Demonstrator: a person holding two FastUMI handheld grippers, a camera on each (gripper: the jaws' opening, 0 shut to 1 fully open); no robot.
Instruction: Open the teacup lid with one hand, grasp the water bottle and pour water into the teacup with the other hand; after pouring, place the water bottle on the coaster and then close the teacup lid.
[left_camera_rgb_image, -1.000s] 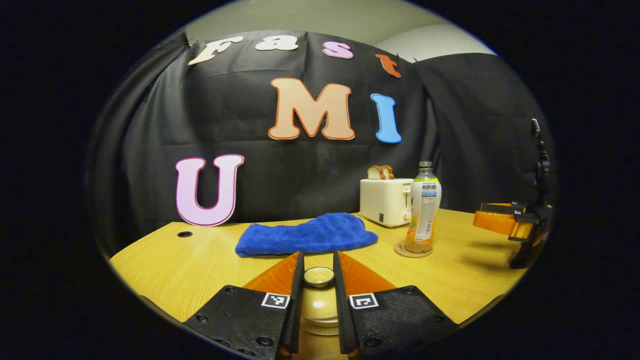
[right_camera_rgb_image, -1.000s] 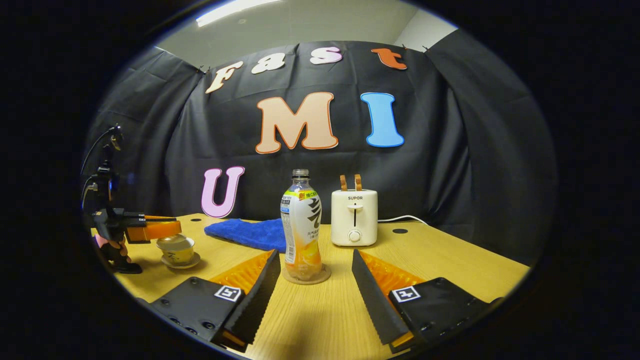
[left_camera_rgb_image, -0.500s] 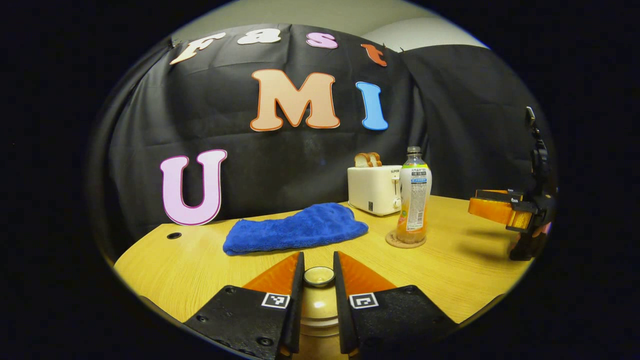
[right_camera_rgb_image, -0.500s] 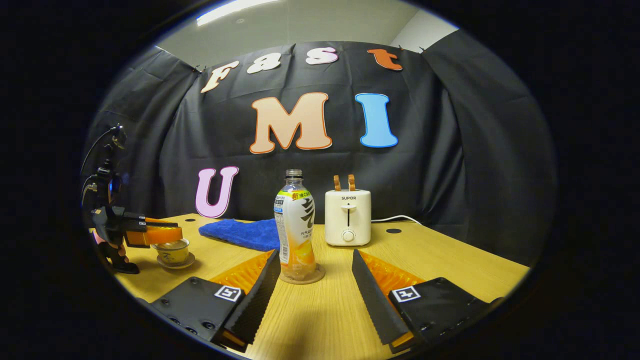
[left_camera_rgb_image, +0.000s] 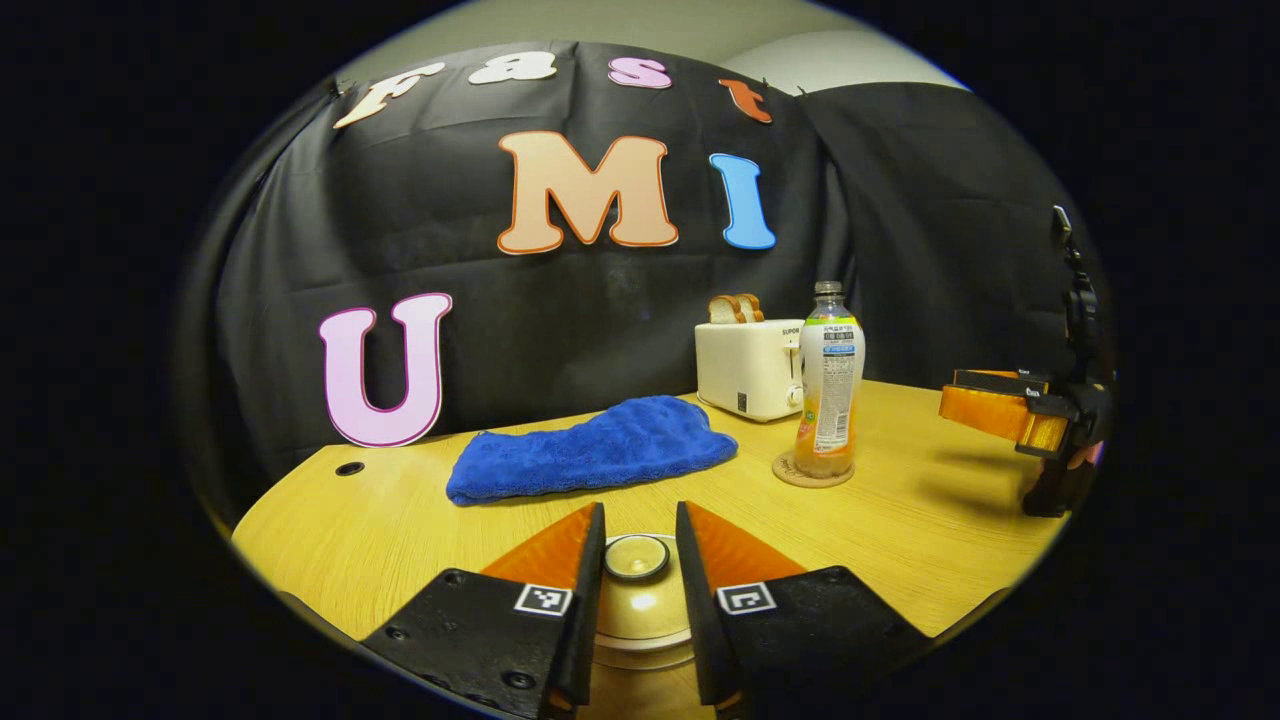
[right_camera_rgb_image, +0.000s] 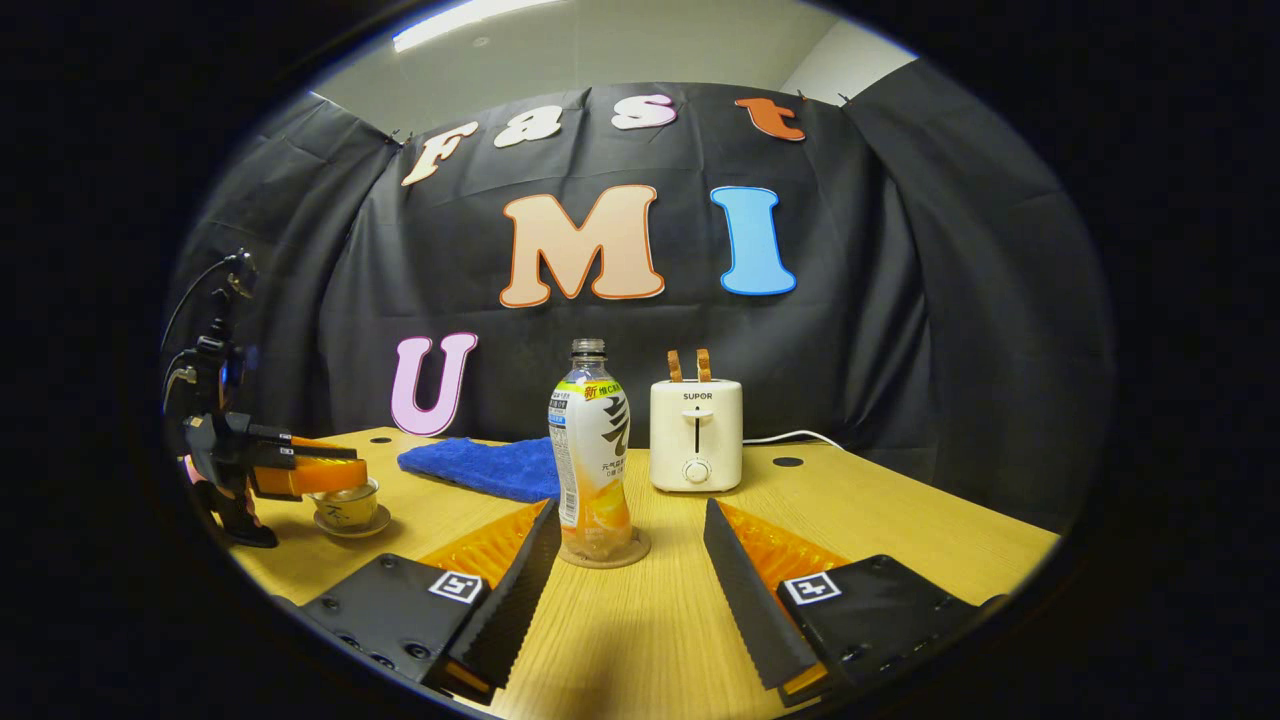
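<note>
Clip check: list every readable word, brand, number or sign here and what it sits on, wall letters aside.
"SUPOR": on the toaster front.
Water bottle label: too small to read.
Square markers on left gripper and right gripper: patterns, no words.

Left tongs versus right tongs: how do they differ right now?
The left tongs stand narrowly apart, flanking the knob of the teacup lid; the right tongs gape wide. Whether the left tongs press the knob is unclear; the right tongs touch nothing, the water bottle standing beyond them on its coaster. Both hover low over the table.
</note>
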